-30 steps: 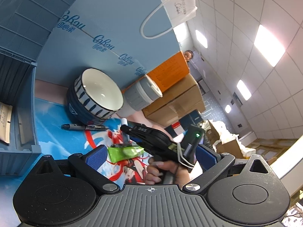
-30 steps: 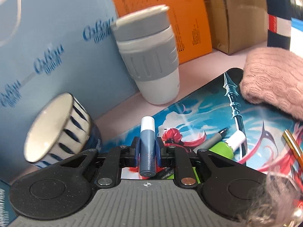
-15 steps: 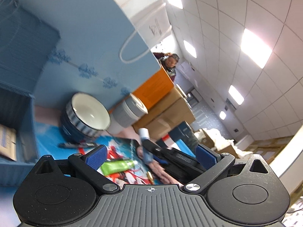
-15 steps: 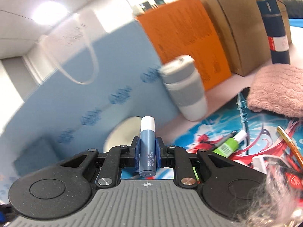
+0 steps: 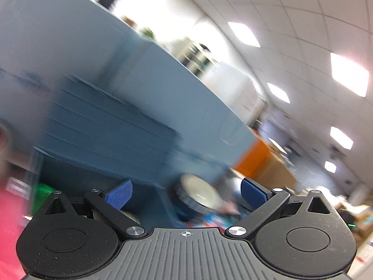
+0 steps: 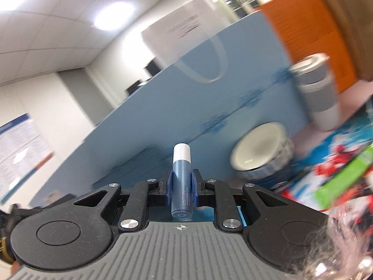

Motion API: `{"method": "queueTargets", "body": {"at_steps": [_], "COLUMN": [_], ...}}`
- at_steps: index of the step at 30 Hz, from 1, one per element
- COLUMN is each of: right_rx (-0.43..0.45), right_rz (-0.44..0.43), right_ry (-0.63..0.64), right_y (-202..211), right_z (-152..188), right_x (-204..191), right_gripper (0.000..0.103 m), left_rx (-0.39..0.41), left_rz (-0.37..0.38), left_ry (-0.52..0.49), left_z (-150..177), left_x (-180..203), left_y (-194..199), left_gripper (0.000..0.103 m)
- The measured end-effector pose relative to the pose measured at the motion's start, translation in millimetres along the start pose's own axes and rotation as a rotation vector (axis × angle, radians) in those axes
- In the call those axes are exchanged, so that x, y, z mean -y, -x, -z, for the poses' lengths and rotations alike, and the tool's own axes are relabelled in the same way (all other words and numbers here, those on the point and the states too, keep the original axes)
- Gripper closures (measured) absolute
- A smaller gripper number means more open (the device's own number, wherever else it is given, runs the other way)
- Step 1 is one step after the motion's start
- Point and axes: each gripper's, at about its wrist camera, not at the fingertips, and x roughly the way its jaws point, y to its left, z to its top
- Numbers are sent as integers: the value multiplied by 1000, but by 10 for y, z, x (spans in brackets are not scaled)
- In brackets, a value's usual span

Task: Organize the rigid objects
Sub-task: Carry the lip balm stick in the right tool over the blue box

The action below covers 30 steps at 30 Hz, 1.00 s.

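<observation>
A: Left wrist view first. Left gripper [image 5: 186, 192] has its fingers [image 5: 120, 197] spread wide, nothing between them. Heavy blur. Ahead of the fingers there's a dark blue crate [image 5: 105, 126], and a striped bowl [image 5: 198, 198] sits low between the fingertips, further off.

B: So left is free. Right wrist view?

A: Right gripper [image 6: 181, 187] is clamped on a blue tube with a white cap [image 6: 182, 182], pads pinching its lower body, cap pointing forward past the fingertips. Beyond and right of the fingers: the bowl [image 6: 262, 150], a grey-sleeved cup [image 6: 318, 91], a green tube [image 6: 342, 175] lying on the printed mat [image 6: 326, 154] on the tabletop.

B: Step in hand?

A: Looks like carrying the tube toward a container, probably the crate. My advice: keep the pinch firm, since the tube is smooth and round and could slip. Slow down before release and lower it inside before opening. Keep the left fingers out of the path.
</observation>
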Motion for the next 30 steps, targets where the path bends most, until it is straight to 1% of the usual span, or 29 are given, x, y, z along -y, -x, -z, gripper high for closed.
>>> {"method": "queueTargets", "body": {"at_steps": [1,3,4,6,8,10,12,18,20,25,30], "right_rx": [-10,-28,-35,-49,-65,-85,-110,-227,-261,-327,-373], "right_rz": [-12,-22,-24,-34,-54,-67,-61,-35,-12,17,63], "right_ry": [18,50,66,95,124,152,190,330,379,362,376], "right_y": [-59,-175,-234,-342,-444,-573,-736,-1203,-1330,-1506,-1590], "right_z": [26,74,101,154,234,314,402,747,828,944,1017], "right_x": [-84,-238,-309,-436,-545,-649,-750,-1002,-1042,-976,-937], "right_gripper": [87,87,87,87,87,87,87,87,87,87,87], "left_rx": [33,75,86,82,77,68,60,32,19,-14,-33], "left_rz": [-41,-94,-109,-128,-122,-92,-78,-70,-70,-89,-84], "left_ry": [-8,-5,4,31,71,116,140,140,135,123,101], "left_z": [-29,-93,-125,-188,-231,-249,-245,-228,-211,-172,-144], "left_x": [-76,-240,-326,-484,-614,-724,-766,-797,-798,-804,-762], "left_y": [66,157,184,200,204,204,169,127,103,-2,-50], "left_gripper": [2,1,1,1,1,1,1,1,1,1,1]}}
